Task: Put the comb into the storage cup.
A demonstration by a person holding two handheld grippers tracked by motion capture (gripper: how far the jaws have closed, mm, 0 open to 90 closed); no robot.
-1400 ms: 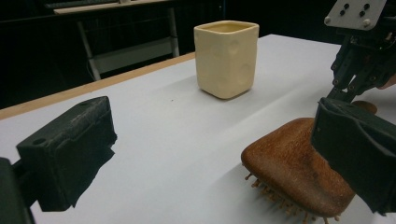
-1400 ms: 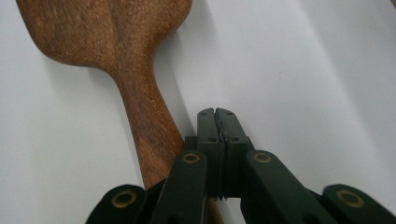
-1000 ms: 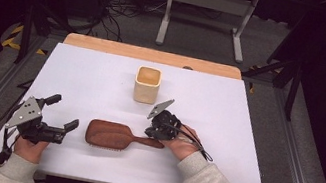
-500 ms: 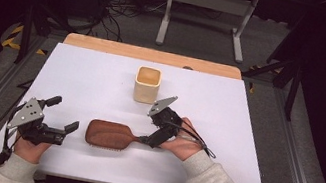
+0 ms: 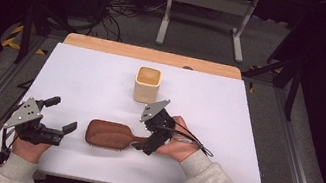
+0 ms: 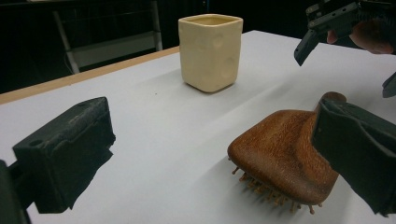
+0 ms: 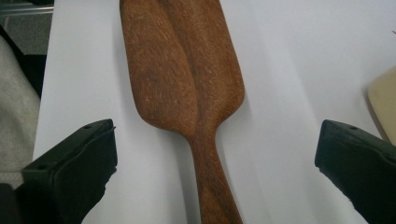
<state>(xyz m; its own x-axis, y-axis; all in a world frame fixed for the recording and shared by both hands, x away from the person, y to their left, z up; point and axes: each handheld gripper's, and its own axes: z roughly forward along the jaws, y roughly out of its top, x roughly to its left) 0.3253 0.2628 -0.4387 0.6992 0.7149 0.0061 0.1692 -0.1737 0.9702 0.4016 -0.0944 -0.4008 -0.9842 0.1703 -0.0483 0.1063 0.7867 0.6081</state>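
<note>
A brown wooden hairbrush point(image 5: 110, 134) lies bristles down on the white table point(image 5: 228, 113), its handle pointing right. My right gripper point(image 5: 148, 137) hovers just over the handle end. Its jaws have just been opening and now stand wide, with the handle below and between them, untouched. In the right gripper view the hairbrush point(image 7: 187, 74) runs up the middle between the spread jaws of the right gripper point(image 7: 215, 172). My left gripper point(image 5: 63, 114) rests left of the brush head, open and holding nothing. The left gripper view shows the hairbrush point(image 6: 280, 158), partly behind one jaw of the left gripper point(image 6: 210, 158).
A cream square cup point(image 5: 147, 83) stands upright behind the brush, mid-table; the cup point(image 6: 211, 51) is seen ahead in the left gripper view, with the right gripper point(image 6: 348, 67) at the upper right. A wooden strip point(image 5: 152, 55) edges the far side. A metal stand point(image 5: 206, 8) is beyond.
The right gripper has let go of the brush handle, opened wide and lifted a little. The brush lies as before. The left gripper has not moved.
</note>
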